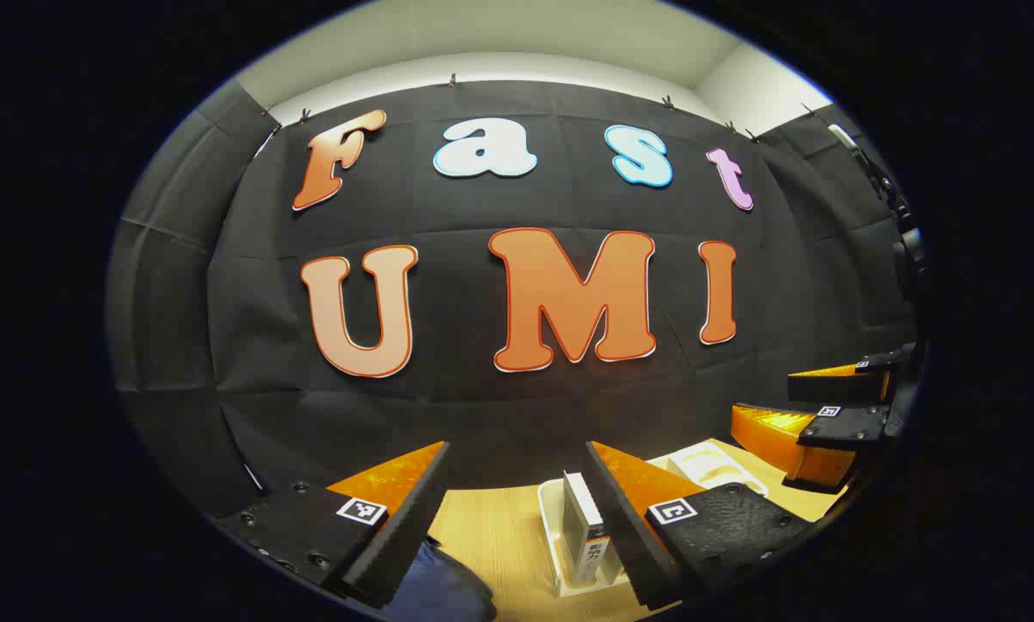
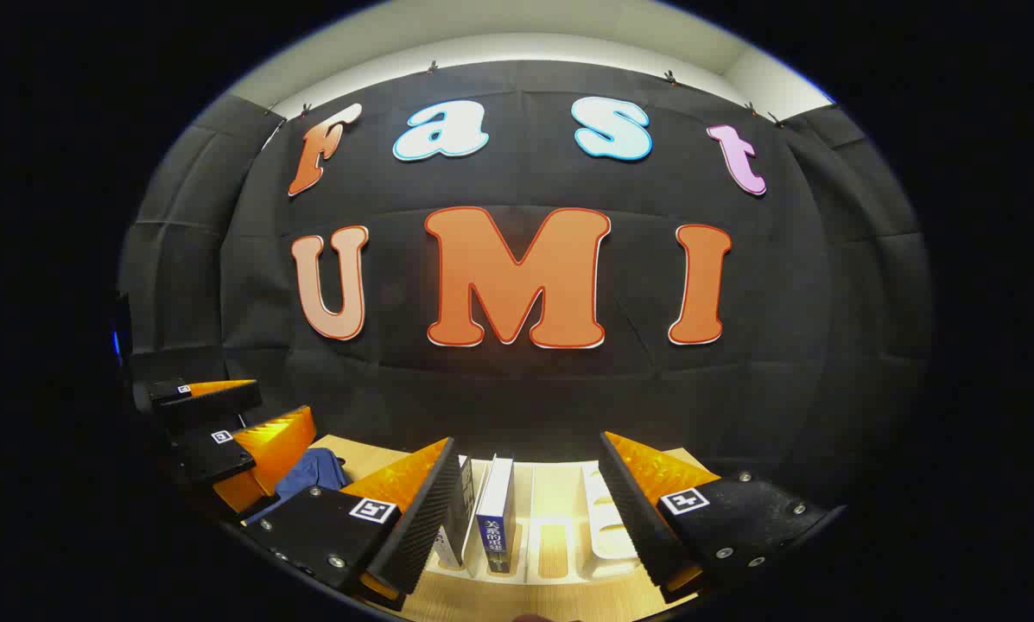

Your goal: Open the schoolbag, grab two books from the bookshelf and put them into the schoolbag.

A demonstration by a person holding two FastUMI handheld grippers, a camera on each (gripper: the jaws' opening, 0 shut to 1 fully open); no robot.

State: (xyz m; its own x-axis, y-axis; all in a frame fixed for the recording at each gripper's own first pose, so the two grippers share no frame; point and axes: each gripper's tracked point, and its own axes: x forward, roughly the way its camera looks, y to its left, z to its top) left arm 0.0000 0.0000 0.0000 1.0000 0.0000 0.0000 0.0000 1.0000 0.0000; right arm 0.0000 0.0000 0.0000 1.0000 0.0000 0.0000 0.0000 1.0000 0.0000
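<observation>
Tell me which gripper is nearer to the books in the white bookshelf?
Right. The right gripper hangs open directly over the books in the white bookshelf; the left gripper is off to their side, by the blue schoolbag.

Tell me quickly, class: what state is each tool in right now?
Left tool: open, holding nothing, raised above the table.
Right tool: open, holding nothing, facing the books in the white bookshelf.

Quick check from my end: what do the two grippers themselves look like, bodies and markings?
Left gripper and right gripper look alike: each has two wedge-shaped fingers tapering forward, with ridged inner faces. Behind them sit black textured blocks with visible screws, and each block carries a small square black-and-white marker tag. No cables or sleeves are visible.
</observation>
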